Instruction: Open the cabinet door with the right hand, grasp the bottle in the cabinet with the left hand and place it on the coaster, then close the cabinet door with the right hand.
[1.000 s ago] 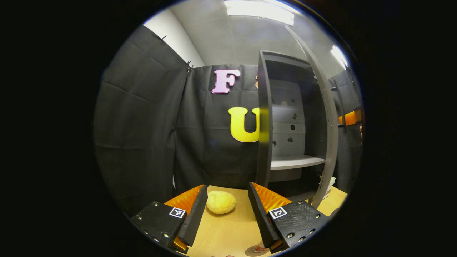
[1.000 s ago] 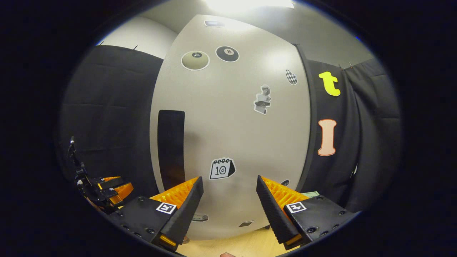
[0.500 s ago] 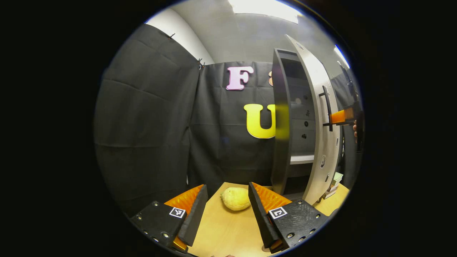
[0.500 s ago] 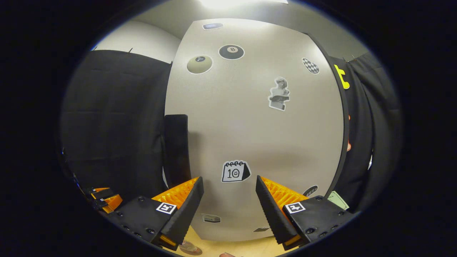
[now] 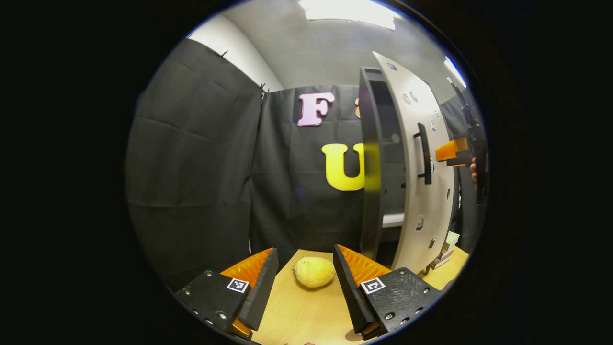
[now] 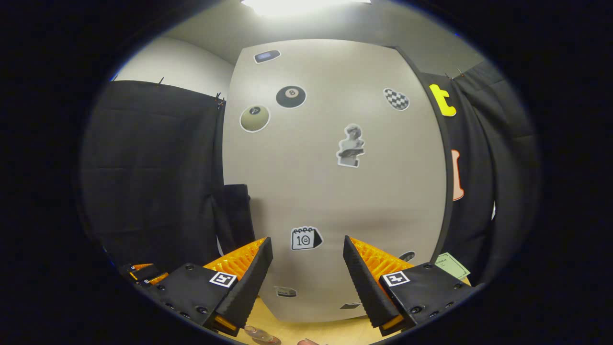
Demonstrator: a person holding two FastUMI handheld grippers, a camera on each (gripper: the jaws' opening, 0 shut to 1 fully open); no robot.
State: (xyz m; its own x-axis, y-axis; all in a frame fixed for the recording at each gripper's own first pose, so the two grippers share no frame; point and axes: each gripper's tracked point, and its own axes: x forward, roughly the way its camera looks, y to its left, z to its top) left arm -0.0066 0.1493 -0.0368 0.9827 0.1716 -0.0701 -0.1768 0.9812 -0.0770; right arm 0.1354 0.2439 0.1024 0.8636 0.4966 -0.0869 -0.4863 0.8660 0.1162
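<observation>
Peeking out at the very bottom edge of the right gripper view is a clear rounded shape (image 6: 261, 334) on the table; it may be the bottle's top, but too little of it shows to be sure. At the bottom of the left gripper view a small round sliver (image 5: 354, 336) sits on the wood beside the finger, cut off by the edge; whether it is the coaster cannot be told.

In the left gripper view the left gripper (image 5: 304, 282) hangs over the wooden table (image 5: 297, 311) with its fingers spread wide and nothing between them; a yellow lemon (image 5: 313, 271) lies on the table past the tips. Beyond stands the dark cabinet (image 5: 371, 163), its pale door (image 5: 421, 158) ajar, leaving a narrow gap through which part of a light shelf (image 5: 392, 219) shows; the rest of the inside is hidden. A dark handle (image 5: 424, 153) runs down the door, and the right gripper (image 5: 452, 152), held by a hand (image 5: 475, 170), is near it at the far right, not touching it as far as can be seen.

The right gripper view faces the door (image 6: 335, 191) flat on, stickers scattered over it, with the right gripper (image 6: 306, 282) gaping wide and holding nothing. The left gripper (image 6: 143, 273) shows low at the left. A green paper (image 6: 452, 266) lies at the right.
</observation>
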